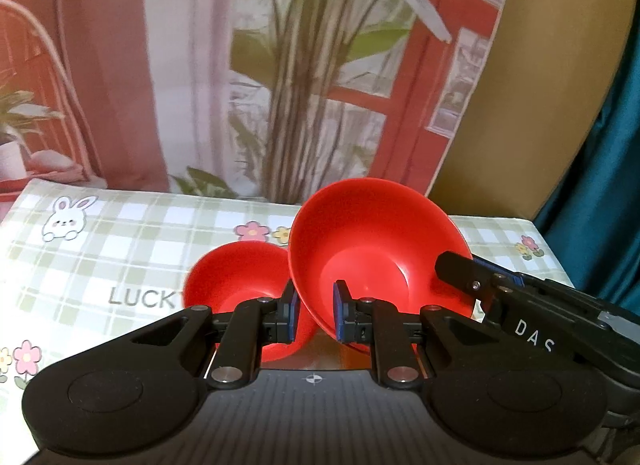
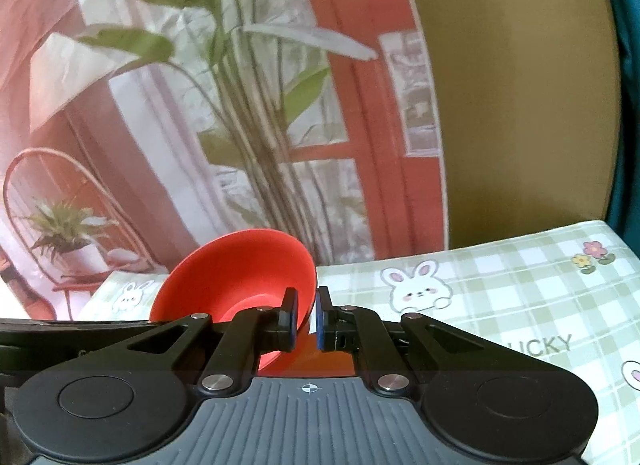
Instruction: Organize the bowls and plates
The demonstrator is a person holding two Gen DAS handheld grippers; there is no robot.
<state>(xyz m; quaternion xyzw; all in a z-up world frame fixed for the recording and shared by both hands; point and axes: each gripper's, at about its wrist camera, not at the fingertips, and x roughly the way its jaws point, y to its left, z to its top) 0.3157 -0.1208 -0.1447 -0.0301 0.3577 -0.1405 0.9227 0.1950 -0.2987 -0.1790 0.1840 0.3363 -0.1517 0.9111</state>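
Note:
A large red bowl (image 1: 372, 241) hangs tilted above the checked tablecloth (image 1: 132, 241), its inside facing me. My left gripper (image 1: 315, 305) is shut on its lower left rim. My right gripper (image 1: 460, 271) comes in from the right and clamps the opposite rim. In the right wrist view the same red bowl (image 2: 240, 269) sits left of centre, with my right gripper (image 2: 307, 317) shut on its right edge. A second, smaller red bowl (image 1: 236, 277) lies lower on the left, partly hidden behind my left finger.
The table carries a green and white checked cloth (image 2: 500, 297) with rabbits, flowers and "LUCKY" lettering. Behind it hangs a printed backdrop (image 1: 304, 65) of a plant and a red window. A tan wall and a teal curtain (image 1: 612, 165) stand at the right.

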